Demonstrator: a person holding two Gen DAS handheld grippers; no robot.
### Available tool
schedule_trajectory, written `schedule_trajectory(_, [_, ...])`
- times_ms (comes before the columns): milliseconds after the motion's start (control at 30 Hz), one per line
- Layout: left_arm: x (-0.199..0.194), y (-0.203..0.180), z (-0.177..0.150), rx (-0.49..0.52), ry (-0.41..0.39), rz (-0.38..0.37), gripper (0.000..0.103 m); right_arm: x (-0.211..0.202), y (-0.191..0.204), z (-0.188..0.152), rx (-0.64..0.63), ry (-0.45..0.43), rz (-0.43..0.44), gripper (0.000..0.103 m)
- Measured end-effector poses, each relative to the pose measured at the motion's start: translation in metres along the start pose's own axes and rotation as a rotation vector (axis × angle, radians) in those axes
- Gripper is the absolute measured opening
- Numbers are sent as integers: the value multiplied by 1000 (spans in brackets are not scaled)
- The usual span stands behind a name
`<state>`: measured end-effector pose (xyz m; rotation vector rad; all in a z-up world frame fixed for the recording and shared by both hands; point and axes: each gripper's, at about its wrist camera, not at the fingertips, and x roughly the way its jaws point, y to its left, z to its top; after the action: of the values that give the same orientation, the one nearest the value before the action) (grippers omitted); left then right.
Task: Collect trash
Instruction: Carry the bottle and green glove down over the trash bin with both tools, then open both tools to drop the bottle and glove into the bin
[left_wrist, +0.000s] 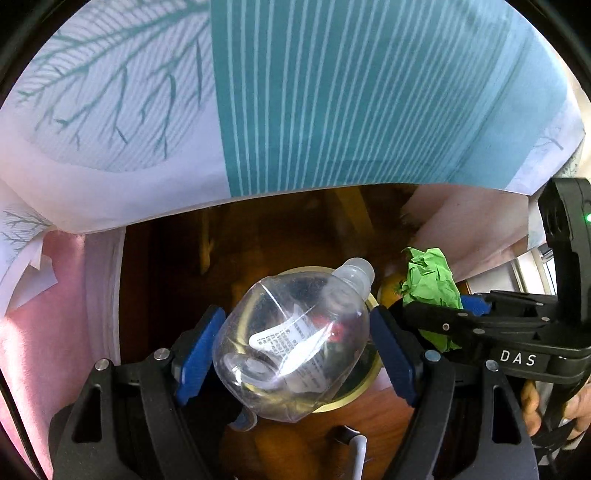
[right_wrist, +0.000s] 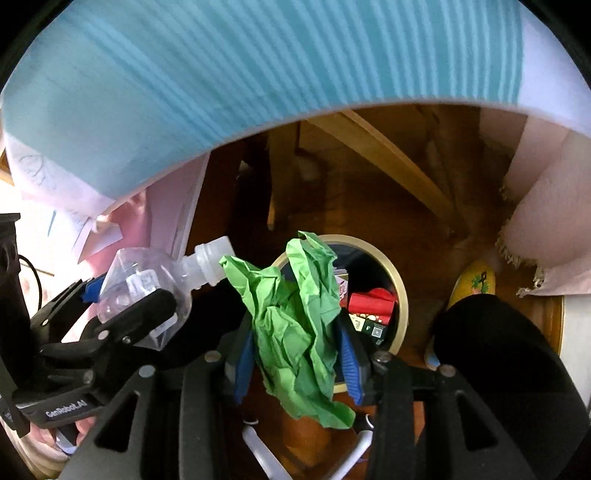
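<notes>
My left gripper is shut on a clear plastic bottle with a white label, held over the round bin with a pale yellow rim. The bottle also shows in the right wrist view, left of the bin. My right gripper is shut on a crumpled green paper, held just above the near edge of the bin. The bin holds a red package and a dark carton. In the left wrist view the green paper hangs right of the bottle.
A teal-striped white tablecloth hangs over the scene, with wooden table legs and brown floor under it. Pink fabric hangs at left, fringed pink cloth at right. A yellow slipper lies right of the bin.
</notes>
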<state>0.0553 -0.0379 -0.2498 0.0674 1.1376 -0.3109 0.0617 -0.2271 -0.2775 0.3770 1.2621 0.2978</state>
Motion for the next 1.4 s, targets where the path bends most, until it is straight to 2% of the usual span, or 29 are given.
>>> schedule_trajectory(167, [12, 6, 4, -10, 23, 14, 79, 15, -8, -4, 23, 11, -7, 51])
schedule_trajectory(300, [19, 6, 6, -12, 39, 13, 79, 19, -6, -1, 27, -5, 10, 73])
schedule_trajectory(500, [25, 8, 7, -17, 59, 22, 86, 25, -11, 0, 44, -13, 1, 78])
schedule_trajectory(800, [27, 8, 3, -18, 58, 36, 92, 23, -11, -3, 28, -29, -35, 78])
schedule_trajectory(933, [26, 12, 3, -27, 50, 49, 97, 20, -7, -4, 7, -41, -55, 78])
schedule_trajectory(1167, [-3, 10, 9, -17, -16, 67, 98, -7, 11, -5, -92, -103, -105, 79])
schedule_trajectory(1400, [-56, 4, 20, 26, -143, 93, 98, -59, 28, -3, -186, -208, -119, 79])
